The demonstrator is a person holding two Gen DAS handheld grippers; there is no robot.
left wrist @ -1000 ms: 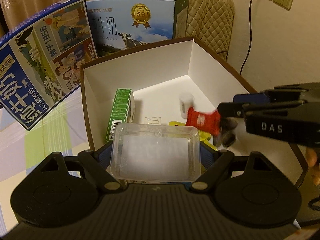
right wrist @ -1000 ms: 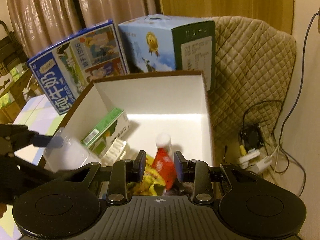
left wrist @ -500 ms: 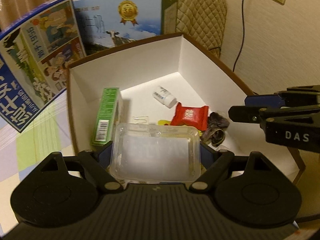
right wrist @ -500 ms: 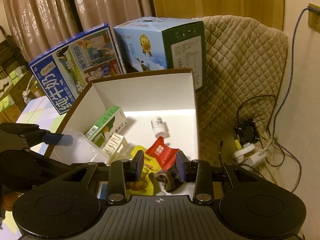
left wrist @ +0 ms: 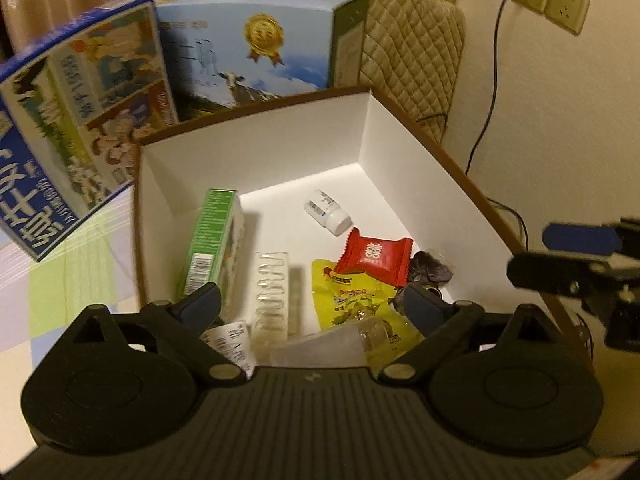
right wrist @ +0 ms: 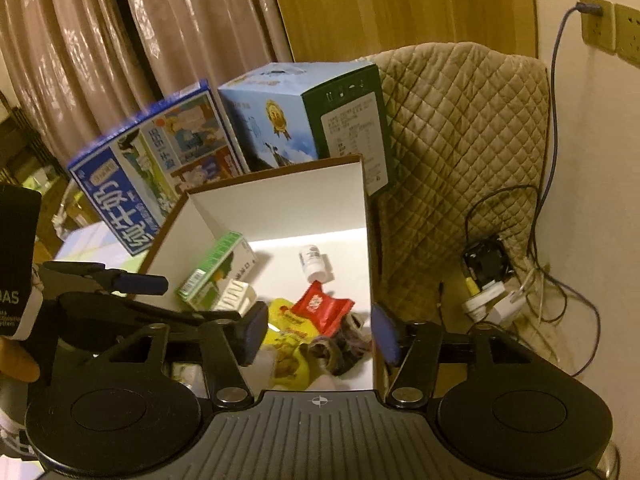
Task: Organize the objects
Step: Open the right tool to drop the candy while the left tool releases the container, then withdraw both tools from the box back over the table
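While both grippers hang over the white-lined cardboard box with a brown rim (left wrist: 404, 120), neither holds anything. The left gripper (left wrist: 316, 308) has its blue-padded jaws spread wide, nothing between them, poised above the box's near end. The right gripper (right wrist: 318, 334) is just as wide apart, empty, its right finger hanging past the box's right wall.

Down in the box, a green and white carton (left wrist: 214, 246) lies along the left wall. Just beside it sits a clear ribbed plastic tray (left wrist: 274, 294). A small white pill bottle (left wrist: 328, 212) lies on its side near the middle of the floor. Nearer the front, a red sealed snack packet (left wrist: 374, 256) rests partly on a yellow printed pouch (left wrist: 352, 300), with a dark crumpled wrapper (left wrist: 430, 272) touching the packet's right end. A clear plastic piece (left wrist: 332, 344) shows blurred at the box's near edge, right under the left gripper.

Behind the box stand a dark blue milk carton case (left wrist: 68, 128) and a light blue milk case with a gold seal (left wrist: 256, 36).
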